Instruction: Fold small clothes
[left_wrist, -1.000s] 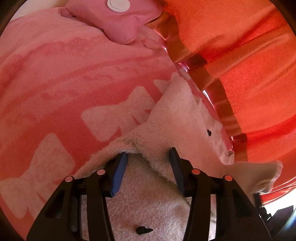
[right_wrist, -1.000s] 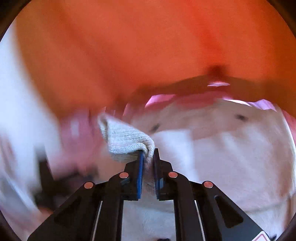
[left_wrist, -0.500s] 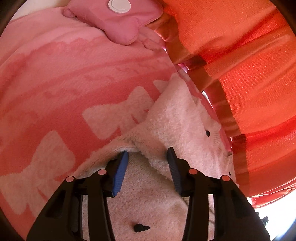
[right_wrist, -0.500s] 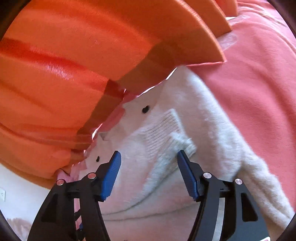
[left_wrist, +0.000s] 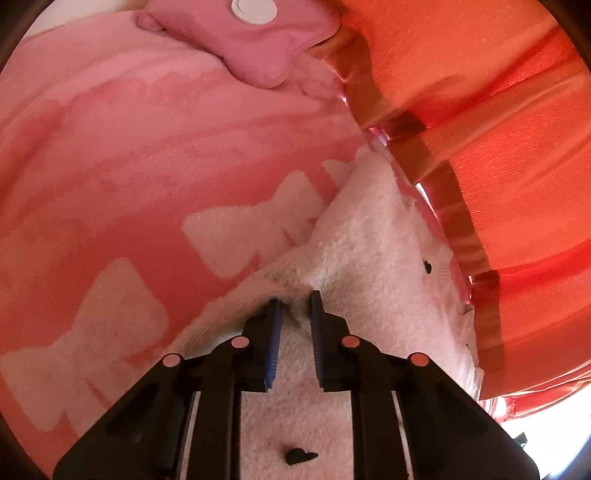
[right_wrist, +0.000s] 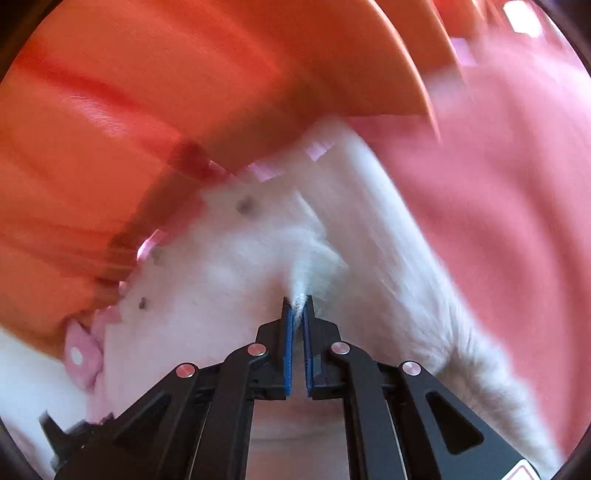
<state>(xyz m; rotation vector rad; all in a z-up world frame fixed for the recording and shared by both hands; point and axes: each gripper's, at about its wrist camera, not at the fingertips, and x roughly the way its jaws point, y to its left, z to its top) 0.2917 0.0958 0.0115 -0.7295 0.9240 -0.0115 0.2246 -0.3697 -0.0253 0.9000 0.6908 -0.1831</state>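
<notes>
A small fluffy white sweater (left_wrist: 373, 251) with tiny black heart marks lies on a pink blanket with white bows (left_wrist: 155, 192). My left gripper (left_wrist: 294, 301) is shut on a fold of the sweater near its edge, the cloth pinched up between the blue pads. In the right wrist view the same sweater (right_wrist: 229, 280) is blurred by motion. My right gripper (right_wrist: 298, 301) is shut on a ribbed bit of the sweater, which bunches at the fingertips.
An orange curtain with darker bands (left_wrist: 498, 155) hangs along the sweater's far side and shows in the right wrist view (right_wrist: 147, 110). A pink cushion with a white button (left_wrist: 258, 33) lies at the far end of the blanket.
Both grippers stood open over the sweater half a second ago and have now closed on its cloth. The right wrist view is blurred from movement.
</notes>
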